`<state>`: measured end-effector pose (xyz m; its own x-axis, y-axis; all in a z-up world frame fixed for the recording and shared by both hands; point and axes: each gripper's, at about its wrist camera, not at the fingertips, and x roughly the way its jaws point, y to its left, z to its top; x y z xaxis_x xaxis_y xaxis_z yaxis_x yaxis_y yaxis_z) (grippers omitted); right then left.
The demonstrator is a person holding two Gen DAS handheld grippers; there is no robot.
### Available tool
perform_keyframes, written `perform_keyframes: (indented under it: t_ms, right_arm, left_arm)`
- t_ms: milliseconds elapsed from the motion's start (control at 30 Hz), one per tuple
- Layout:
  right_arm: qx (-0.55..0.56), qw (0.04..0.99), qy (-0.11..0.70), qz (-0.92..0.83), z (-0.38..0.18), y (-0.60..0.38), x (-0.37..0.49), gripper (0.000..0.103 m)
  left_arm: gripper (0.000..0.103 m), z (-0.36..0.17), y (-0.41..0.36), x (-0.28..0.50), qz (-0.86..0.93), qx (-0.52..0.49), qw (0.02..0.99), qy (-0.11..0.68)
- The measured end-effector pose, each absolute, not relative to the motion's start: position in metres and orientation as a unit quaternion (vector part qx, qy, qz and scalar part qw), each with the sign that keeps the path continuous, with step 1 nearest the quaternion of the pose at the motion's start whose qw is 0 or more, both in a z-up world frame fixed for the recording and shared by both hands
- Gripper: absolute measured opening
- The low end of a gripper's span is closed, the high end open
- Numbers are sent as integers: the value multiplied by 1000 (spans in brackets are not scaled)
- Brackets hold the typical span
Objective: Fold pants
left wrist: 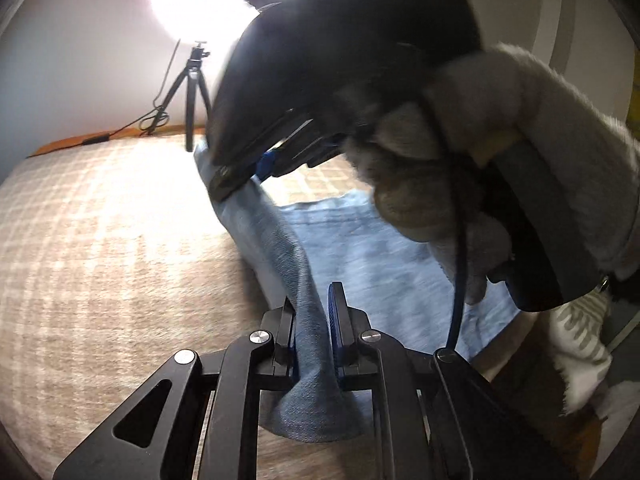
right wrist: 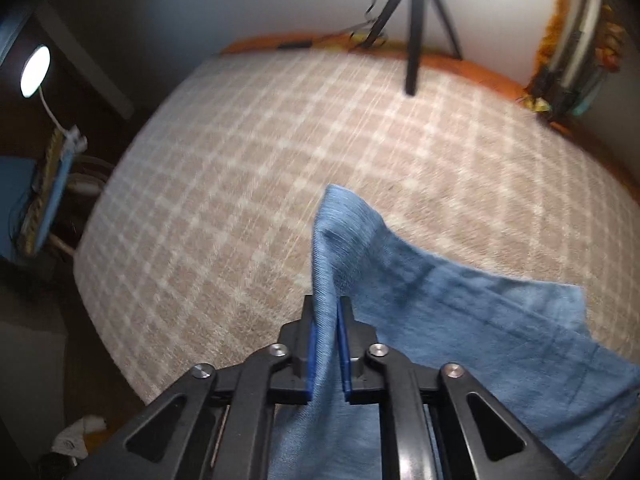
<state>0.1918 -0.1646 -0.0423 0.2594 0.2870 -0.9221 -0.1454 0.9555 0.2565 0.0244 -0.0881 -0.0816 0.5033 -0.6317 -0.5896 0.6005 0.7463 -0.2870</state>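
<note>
Pants (right wrist: 460, 320) are hanging partly lifted off the plaid bed (right wrist: 280, 160), with both my grippers pinching denim: left gripper (left wrist: 311, 320), right gripper (right wrist: 326, 344). I'm mid-fold; the next move probably needs both edges carried across evenly.

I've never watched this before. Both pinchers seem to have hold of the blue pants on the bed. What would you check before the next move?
1. Left gripper clamped on the pants: ok.
2. Right gripper clamped on the pants: ok.
3. Plaid bedspread ahead bare for laying the fold: ok.
4. Tripod away from the cloth: ok.
5. Edges lined up between the grips: cannot tell, blurred.
</note>
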Motion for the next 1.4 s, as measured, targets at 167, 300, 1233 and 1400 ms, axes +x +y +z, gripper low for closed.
perform_keyframes:
  t_ms: [167,300,1233,1400]
  right_arm:
    - [116,814,555,122,-15,-218,174,4]
    - [140,831,529,101,5,-258,157,3]
    - [213,842,488,-91,-24,-521,59,0]
    - [259,835,486,-14,-36,-522,35,13]
  left_arm:
    - [12,-62,-108,25,-389,-26,857,337]
    - [12,-47,-132,22,-417,-19,849,324]
    - [55,-87,-212,6,-480,117,796,350]
    - [55,-96,-227,-7,-496,127,781,357]
